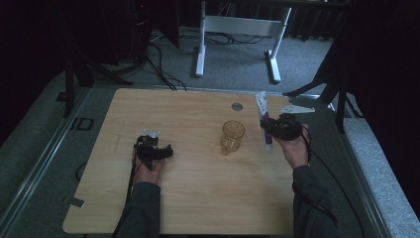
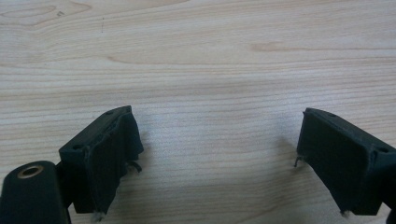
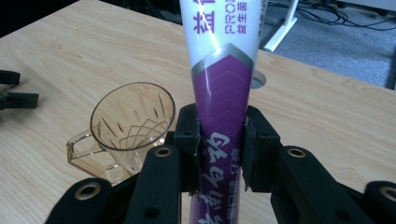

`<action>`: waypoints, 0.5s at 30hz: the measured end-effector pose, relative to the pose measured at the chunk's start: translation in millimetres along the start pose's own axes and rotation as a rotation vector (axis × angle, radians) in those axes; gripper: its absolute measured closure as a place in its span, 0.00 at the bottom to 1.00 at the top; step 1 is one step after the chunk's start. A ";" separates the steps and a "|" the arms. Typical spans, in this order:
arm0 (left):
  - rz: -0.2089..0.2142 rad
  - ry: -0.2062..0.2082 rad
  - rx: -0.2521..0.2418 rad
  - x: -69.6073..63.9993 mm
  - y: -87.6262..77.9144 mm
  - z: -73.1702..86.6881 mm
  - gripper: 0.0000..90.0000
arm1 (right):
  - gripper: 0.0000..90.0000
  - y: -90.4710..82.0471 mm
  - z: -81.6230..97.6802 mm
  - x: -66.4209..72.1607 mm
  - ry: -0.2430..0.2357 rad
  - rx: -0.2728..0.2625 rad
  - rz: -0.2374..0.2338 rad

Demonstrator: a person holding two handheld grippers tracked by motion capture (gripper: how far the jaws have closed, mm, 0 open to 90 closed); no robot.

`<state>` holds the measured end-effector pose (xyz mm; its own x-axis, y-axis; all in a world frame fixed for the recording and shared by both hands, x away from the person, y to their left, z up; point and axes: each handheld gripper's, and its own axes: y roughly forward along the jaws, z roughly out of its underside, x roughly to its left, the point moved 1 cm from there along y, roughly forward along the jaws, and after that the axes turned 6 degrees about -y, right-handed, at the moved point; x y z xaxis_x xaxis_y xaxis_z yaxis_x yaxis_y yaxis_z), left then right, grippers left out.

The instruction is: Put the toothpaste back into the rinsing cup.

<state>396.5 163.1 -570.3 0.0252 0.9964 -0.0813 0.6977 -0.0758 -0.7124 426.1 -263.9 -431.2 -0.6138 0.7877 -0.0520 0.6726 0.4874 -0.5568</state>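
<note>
A white and purple toothpaste tube [image 1: 264, 120] [image 3: 225, 60] stands nearly upright, held at its purple part by my right gripper [image 1: 277, 126] [image 3: 220, 140], whose jaws press on both sides of it. Just left of the tube a clear amber glass mug [image 1: 232, 136] [image 3: 130, 126] stands upright and empty on the wooden table [image 1: 198, 198]. My left gripper [image 1: 157, 148] [image 2: 215, 154] rests low over bare wood at the table's left, jaws wide apart with nothing between them.
A round grommet hole [image 1: 237, 106] lies in the table behind the mug. A white desk frame [image 1: 237, 29] and cables lie on the floor beyond the far edge. Dark stands flank both sides.
</note>
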 end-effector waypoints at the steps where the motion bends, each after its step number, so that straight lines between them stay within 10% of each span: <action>1: 0.000 0.000 0.000 0.0 0.0 0.0 0.13 | 0.79 0.2 -0.5 0.3 0.002 -0.003 -0.001; 15: 0.000 -0.001 -0.001 0.0 0.1 0.0 0.13 | 0.79 2.4 -8.3 0.4 0.019 -0.041 -0.003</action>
<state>396.5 163.0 -570.3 0.0249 0.9963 -0.0818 0.6983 -0.0759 -0.7117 430.9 -259.3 -425.7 -0.6080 0.7932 -0.0348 0.6877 0.5043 -0.5222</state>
